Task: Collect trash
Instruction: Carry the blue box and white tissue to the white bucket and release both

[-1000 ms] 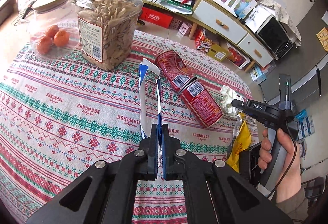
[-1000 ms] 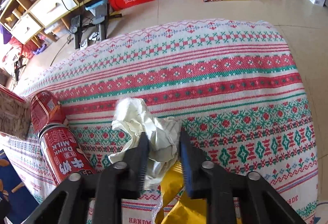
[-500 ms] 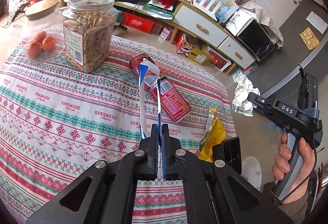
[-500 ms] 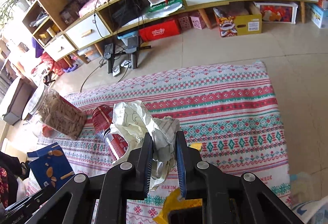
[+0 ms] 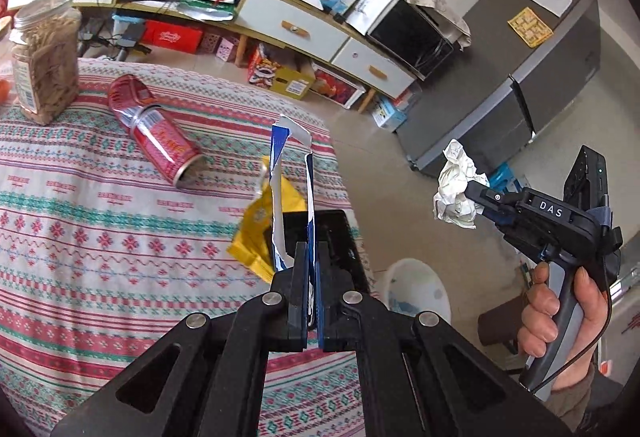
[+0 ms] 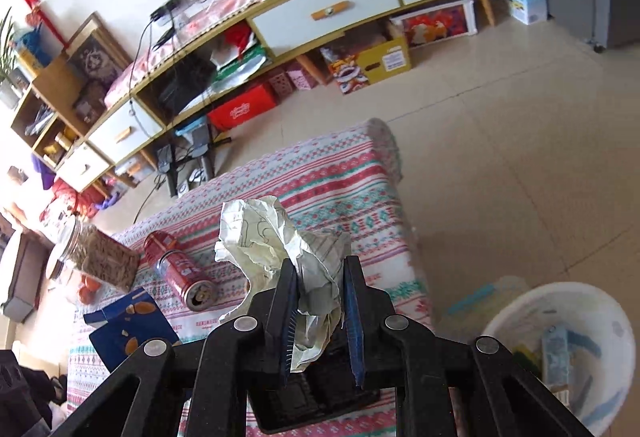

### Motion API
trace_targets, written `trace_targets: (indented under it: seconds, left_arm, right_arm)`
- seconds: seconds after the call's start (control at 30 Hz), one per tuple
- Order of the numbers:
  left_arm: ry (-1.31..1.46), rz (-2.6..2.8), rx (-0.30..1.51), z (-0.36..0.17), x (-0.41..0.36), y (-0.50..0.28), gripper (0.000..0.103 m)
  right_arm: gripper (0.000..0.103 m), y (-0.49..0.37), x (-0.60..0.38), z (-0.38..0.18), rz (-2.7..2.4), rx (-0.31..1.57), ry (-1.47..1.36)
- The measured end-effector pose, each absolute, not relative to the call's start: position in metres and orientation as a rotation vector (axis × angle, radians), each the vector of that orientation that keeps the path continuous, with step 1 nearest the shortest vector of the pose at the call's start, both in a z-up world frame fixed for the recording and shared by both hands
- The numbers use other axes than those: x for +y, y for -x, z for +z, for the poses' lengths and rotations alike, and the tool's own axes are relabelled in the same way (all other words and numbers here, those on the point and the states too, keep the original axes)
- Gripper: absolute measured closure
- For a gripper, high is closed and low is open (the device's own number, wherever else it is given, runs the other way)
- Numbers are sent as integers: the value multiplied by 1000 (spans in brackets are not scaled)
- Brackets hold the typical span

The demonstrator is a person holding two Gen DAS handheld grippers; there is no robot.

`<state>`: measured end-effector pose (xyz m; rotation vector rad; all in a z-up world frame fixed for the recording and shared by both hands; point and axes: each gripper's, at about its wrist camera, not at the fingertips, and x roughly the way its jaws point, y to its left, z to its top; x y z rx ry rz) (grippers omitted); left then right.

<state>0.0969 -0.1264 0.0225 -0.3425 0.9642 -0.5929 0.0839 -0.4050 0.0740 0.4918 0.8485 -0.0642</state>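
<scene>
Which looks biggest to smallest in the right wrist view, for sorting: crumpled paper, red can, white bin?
1. White bin
2. Crumpled paper, though it is nearest the camera
3. Red can

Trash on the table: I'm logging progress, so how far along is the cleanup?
About midway. The white bin on the floor already holds some items. In hand: the left hand-held gripper clamps a torn blue carton, and the right hand-held gripper clamps crumpled paper, neither dropped yet. Left on the tablecloth: two red cans and a yellow wrapper.
</scene>
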Motion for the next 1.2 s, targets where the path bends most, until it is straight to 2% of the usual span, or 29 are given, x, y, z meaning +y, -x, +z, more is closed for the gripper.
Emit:
trace_targets:
  seconds: [0.27, 0.7, 0.93, 1.2]
  left_arm:
    - [250, -739, 979, 18, -213, -60, 102]
    - [244, -839, 1081, -28, -323, -45, 102]
    - [163, -837, 1107, -52, -363, -49, 102]
    - [76, -842, 1147, -74, -391, -48, 100]
  right_arm:
    - [83, -24, -475, 53, -201, 861, -610]
    - [81, 20, -549, 26, -345, 930, -725]
    - [80, 22, -572, 1, -394, 1023, -788]
    - [77, 22, -573, 2, -416, 1039, -775]
